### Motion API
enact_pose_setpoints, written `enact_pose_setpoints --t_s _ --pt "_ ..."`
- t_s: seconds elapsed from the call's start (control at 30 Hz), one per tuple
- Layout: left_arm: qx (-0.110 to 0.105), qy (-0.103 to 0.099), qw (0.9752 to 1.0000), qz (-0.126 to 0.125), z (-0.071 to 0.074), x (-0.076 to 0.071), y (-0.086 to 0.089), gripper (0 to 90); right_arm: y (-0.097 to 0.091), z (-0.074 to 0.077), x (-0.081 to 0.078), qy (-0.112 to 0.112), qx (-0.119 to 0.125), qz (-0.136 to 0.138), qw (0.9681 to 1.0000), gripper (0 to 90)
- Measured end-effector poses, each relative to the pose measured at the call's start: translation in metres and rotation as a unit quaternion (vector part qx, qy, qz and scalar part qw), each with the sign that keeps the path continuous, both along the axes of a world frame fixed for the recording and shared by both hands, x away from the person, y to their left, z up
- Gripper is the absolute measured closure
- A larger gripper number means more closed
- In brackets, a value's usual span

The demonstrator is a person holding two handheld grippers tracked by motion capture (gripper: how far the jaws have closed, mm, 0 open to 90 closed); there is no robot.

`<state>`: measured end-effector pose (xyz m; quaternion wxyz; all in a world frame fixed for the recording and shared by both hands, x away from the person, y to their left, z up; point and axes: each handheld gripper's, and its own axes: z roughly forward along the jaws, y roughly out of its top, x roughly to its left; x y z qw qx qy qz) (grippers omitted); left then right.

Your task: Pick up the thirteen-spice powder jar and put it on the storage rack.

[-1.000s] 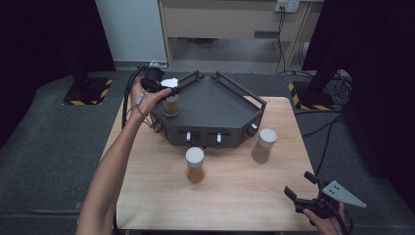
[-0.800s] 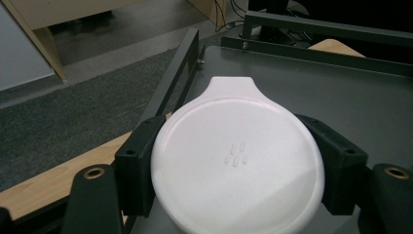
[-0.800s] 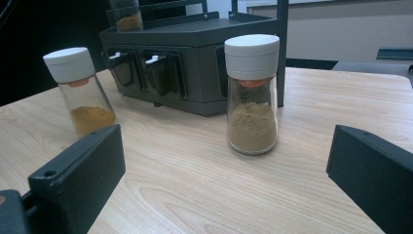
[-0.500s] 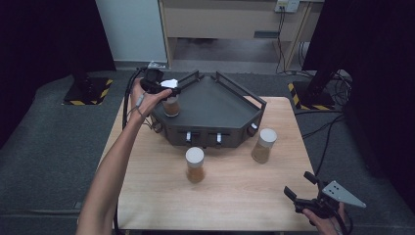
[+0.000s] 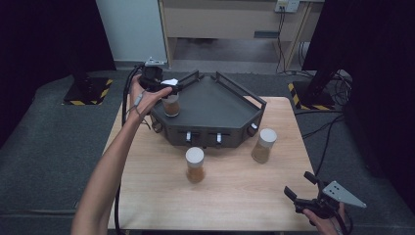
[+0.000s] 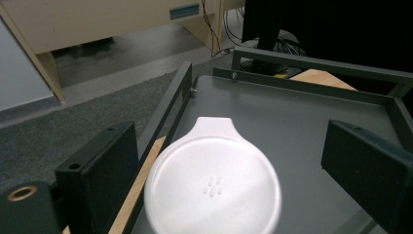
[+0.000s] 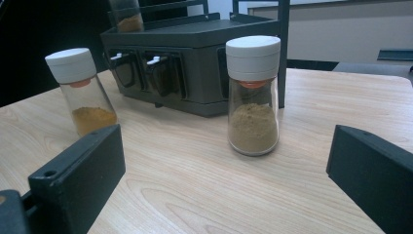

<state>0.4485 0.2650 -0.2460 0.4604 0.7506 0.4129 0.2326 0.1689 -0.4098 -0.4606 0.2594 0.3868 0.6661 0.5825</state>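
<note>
We've got the left gripper [image 5: 164, 87] over the spice jar [image 5: 171, 104] at the rack's [image 5: 220, 105] left corner; jaws just opening, clear of its white lid [image 6: 213, 186]. Right gripper [image 5: 306, 196] jaws open at the bench's [image 5: 235, 191] near right corner.

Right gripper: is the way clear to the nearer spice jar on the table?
Probably yes. The right gripper has open jaws aimed at the jar, which stands upright with bare table in front. The other jar and the rack stand off its path.
</note>
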Motion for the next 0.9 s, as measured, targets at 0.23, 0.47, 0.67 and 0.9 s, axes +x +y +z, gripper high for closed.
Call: enact_pose_setpoints --t_s 0.23,0.47,0.67,0.9 --pt "-0.013 -0.013 0.9997 -0.015 0.005 -0.01 0.009 5.3 0.0 0.0 0.0 0.0 0.001 -0.001 1.0 1.2" --pt "-0.023 -0.037 0.9983 -0.039 0.013 -0.033 0.022 5.3 0.0 0.0 0.0 0.0 0.0 0.0 1.0 1.2" --pt "-0.033 -0.056 0.996 -0.062 0.016 -0.053 0.033 5.3 0.001 0.0 0.0 0.0 0.0 0.001 1.0 1.2" --pt "-0.041 -0.069 0.9923 -0.094 0.015 -0.075 0.045 4.6 0.001 0.0 0.0 0.0 -0.001 0.001 1.0 1.2"
